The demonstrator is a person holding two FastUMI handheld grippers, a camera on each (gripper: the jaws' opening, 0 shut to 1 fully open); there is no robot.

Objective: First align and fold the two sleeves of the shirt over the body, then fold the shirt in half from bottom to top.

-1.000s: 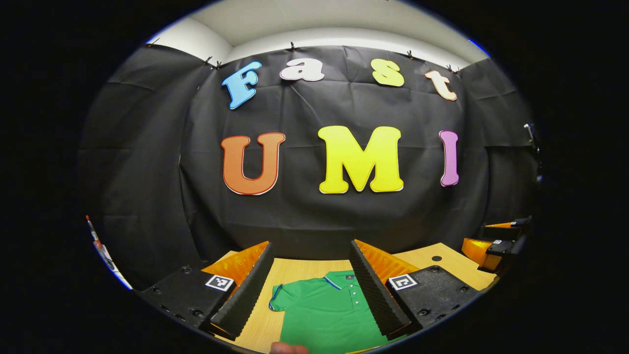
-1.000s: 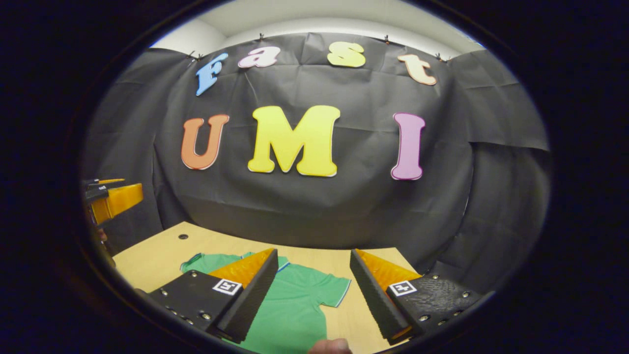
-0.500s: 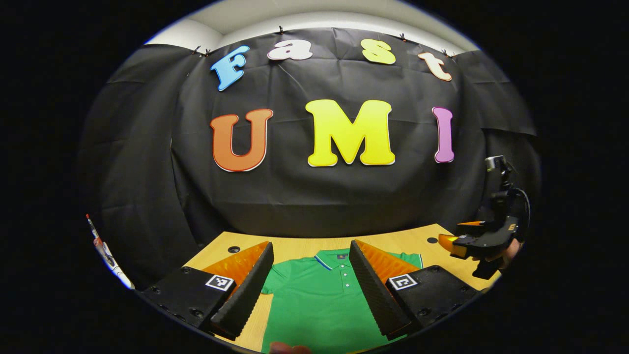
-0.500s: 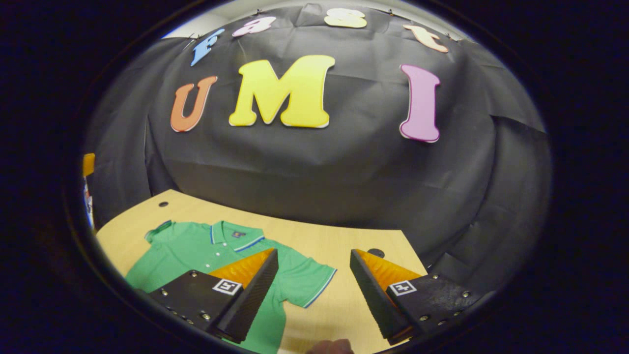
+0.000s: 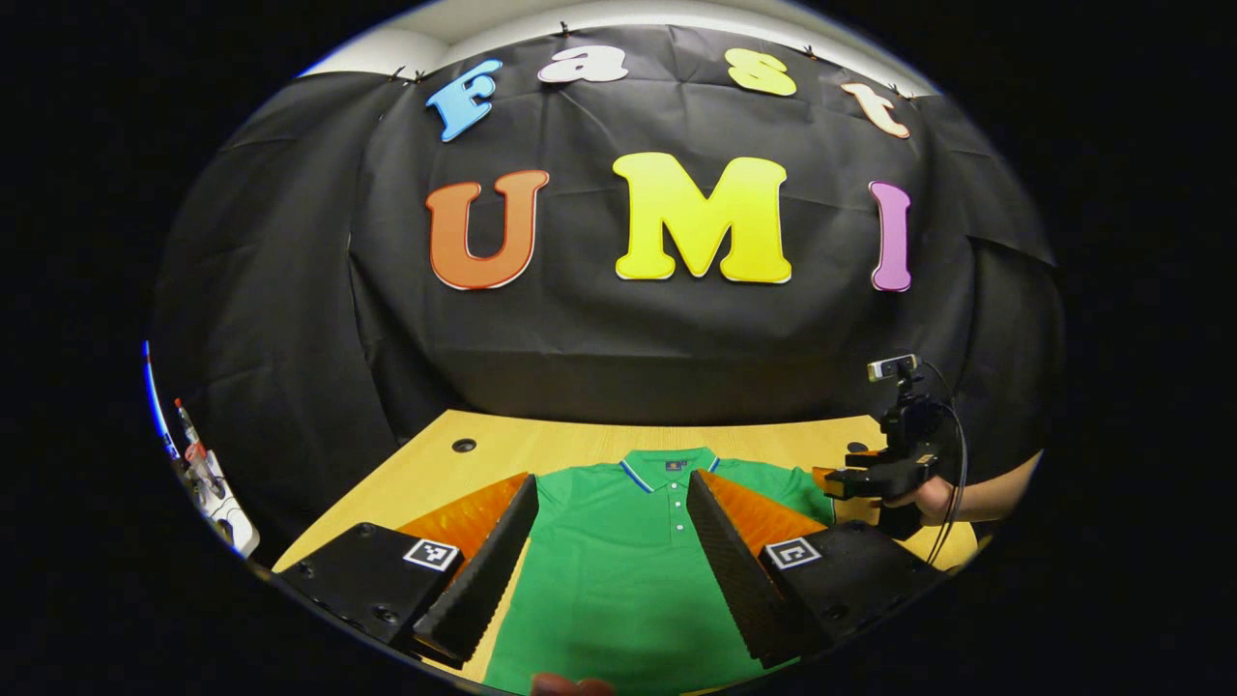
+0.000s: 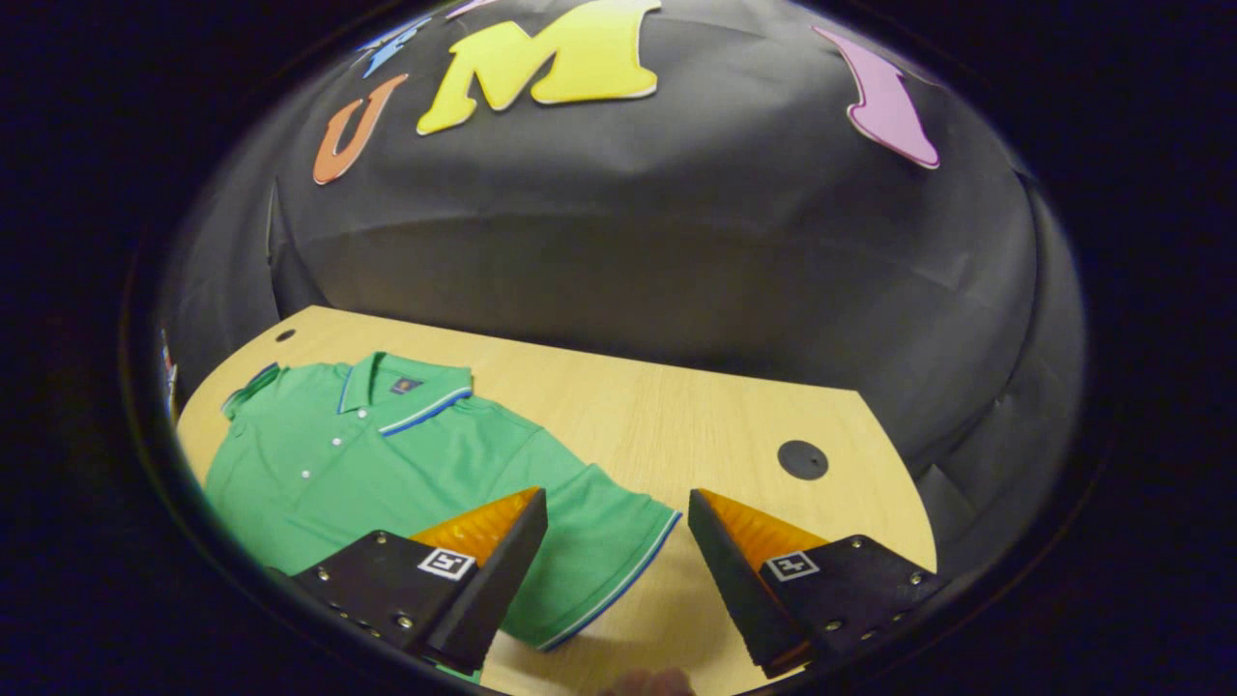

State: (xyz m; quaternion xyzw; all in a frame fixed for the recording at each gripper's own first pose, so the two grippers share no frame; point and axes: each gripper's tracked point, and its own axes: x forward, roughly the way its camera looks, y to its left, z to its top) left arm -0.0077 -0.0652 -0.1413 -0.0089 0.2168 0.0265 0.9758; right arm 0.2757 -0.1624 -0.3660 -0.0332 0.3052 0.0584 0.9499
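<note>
— Where the wooden table (image 6: 676,406) fills the lower half of the right gripper view, what lies on it?

— A green polo shirt (image 6: 387,464), flat and face up at lower left, collar toward the booth wall, its near sleeve (image 6: 604,541) spread out toward the centre bottom.

— And the tools?

— The right gripper (image 6: 617,561) hangs over that sleeve's hem with its fingers wide apart, holding nothing. In the left gripper view the left gripper (image 5: 611,546) sits bottom centre above the shirt's chest (image 5: 628,570), fingers likewise spread and empty.

— Anything smaller?

— At right of that view a hand (image 5: 933,498) holds the other gripper; a dark round hole (image 6: 802,459) marks the tabletop.
</note>
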